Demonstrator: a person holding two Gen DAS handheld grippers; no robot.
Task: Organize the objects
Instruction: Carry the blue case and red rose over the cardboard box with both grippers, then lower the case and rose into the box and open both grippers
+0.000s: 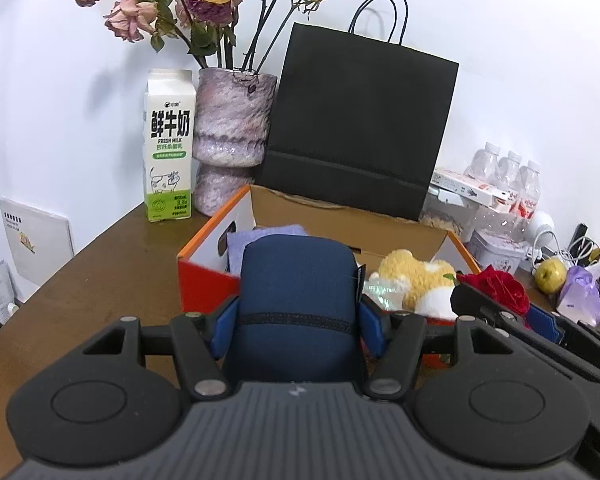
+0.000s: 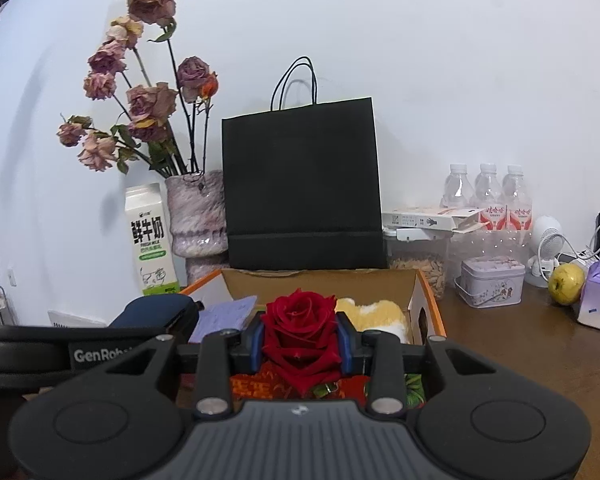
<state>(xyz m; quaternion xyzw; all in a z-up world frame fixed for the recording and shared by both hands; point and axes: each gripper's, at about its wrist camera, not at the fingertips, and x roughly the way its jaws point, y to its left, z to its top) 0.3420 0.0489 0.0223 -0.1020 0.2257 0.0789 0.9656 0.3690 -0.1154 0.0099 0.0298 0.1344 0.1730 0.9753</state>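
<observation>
My left gripper (image 1: 298, 318) is shut on a navy blue zippered pouch (image 1: 296, 280), which it holds in front of the open orange cardboard box (image 1: 204, 264). My right gripper (image 2: 300, 338) is shut on a red rose (image 2: 300, 320), over the near edge of the same box (image 2: 428, 292). In the left wrist view the rose (image 1: 496, 284) and the right gripper's fingers (image 1: 548, 324) show at the right. Inside the box lie a yellow and white plush toy (image 1: 416, 280) and a lilac cloth (image 1: 260, 234). The pouch (image 2: 156, 310) also shows at the left of the right wrist view.
A black paper bag (image 1: 360, 120) stands behind the box, with a vase of dried roses (image 1: 232, 136) and a milk carton (image 1: 168, 144) to its left. At the right of the brown table (image 2: 520, 352) are water bottles (image 2: 488, 196), a lilac tin (image 2: 492, 280), a green apple (image 2: 566, 284) and cables.
</observation>
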